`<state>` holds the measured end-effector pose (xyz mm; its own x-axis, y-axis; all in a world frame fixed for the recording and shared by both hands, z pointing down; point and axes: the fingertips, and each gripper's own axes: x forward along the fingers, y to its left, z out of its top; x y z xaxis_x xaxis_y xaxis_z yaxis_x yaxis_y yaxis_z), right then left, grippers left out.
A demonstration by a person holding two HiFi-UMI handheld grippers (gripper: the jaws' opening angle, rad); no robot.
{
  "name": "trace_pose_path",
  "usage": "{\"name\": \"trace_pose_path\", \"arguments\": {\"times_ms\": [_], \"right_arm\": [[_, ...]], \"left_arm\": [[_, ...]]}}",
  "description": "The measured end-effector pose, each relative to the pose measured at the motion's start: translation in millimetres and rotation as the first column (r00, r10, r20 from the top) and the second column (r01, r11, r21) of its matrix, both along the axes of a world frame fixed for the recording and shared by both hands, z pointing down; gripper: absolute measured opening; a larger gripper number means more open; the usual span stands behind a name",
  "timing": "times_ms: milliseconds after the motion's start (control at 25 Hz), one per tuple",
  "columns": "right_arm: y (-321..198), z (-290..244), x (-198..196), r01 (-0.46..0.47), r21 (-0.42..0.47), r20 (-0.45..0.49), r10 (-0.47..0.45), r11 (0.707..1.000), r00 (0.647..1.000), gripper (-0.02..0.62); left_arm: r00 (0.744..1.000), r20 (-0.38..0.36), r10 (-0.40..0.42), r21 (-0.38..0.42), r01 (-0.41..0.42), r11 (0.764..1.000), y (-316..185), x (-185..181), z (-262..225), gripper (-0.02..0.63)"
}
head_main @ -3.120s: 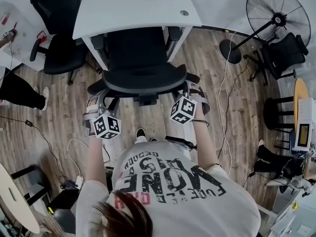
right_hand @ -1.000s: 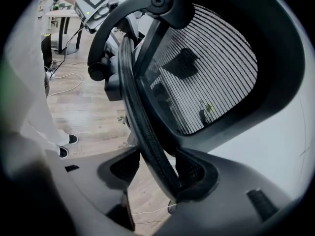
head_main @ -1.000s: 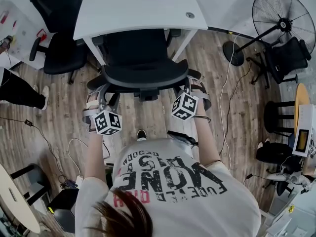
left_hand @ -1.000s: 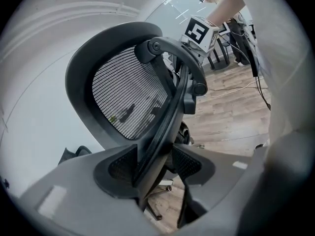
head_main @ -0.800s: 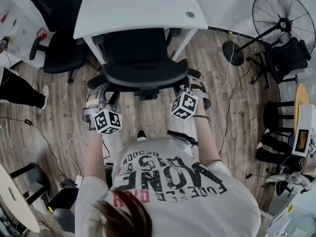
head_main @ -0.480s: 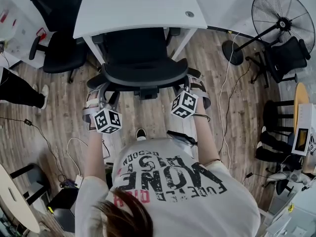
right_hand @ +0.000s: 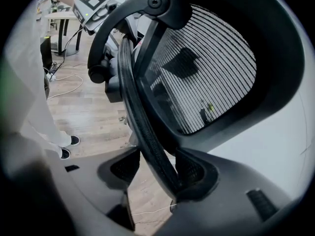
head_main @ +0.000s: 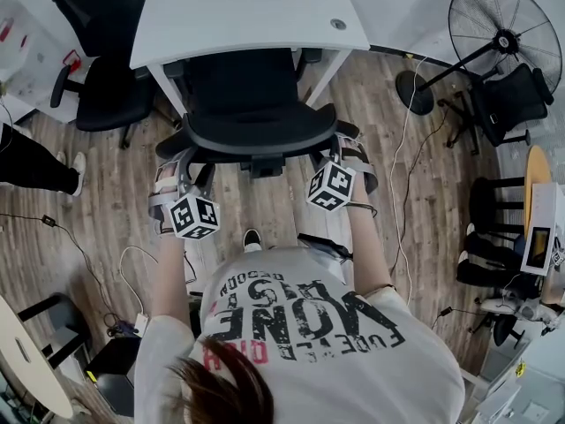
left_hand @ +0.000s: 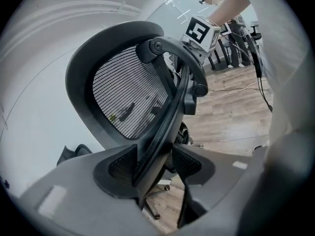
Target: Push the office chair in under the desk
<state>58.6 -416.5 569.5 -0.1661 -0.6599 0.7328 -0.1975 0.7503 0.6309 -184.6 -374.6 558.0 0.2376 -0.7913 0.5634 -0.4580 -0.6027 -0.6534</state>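
Both hand-held grippers (left_hand: 155,163) (right_hand: 150,173) clamp the office chair backrest (head_main: 256,138).

Three chairs stood in view: one chair (head_main: 252,122) at the white tabletop (head_main: 238,16), a second chair (head_main: 101,78) to its left and a third chair (head_main: 516,95) beside the single fan (head_main: 499,29). Tabletops also came to three, with a round tabletop (head_main: 22,360) at lower left and a yellow tabletop (head_main: 538,162) at far right. There were two tongs, left tongs (head_main: 177,162) and right tongs (head_main: 346,151), two marker cubes, left cube (head_main: 194,216) and right cube (head_main: 331,187), and one person (head_main: 300,325) holding them.
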Motion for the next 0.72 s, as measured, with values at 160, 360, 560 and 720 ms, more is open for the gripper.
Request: {"name": "trace_pose_path", "arguments": {"times_ms": [160, 360, 560, 720], "right_arm": [[0.4, -0.7, -0.2, -0.003, -0.004, 0.004, 0.003, 1.000, 1.000, 0.213], [-0.1, -1.1, 0.0, -0.009, 0.005, 0.011, 0.009, 1.000, 1.000, 0.215], [-0.8, -1.4, -0.6, -0.021, 0.041, 0.002, 0.021, 0.999, 1.000, 0.213], [3.2, -6.6, -2.2, -0.035, 0.048, 0.041, 0.033, 0.998, 0.999, 0.213]], "left_arm": [[1.000, 0.000, 0.002, 0.004, -0.002, 1.000, 0.1, 0.2, -0.3, 0.225], [1.000, -0.002, 0.005, 0.008, -0.005, 1.000, -0.1, 0.8, -0.7, 0.225], [1.000, -0.004, 0.005, 0.011, -0.005, 1.000, -0.6, 1.0, -0.1, 0.225], [1.000, -0.007, 0.006, -0.002, -0.006, 1.000, -0.4, 1.0, 0.8, 0.225]]}}
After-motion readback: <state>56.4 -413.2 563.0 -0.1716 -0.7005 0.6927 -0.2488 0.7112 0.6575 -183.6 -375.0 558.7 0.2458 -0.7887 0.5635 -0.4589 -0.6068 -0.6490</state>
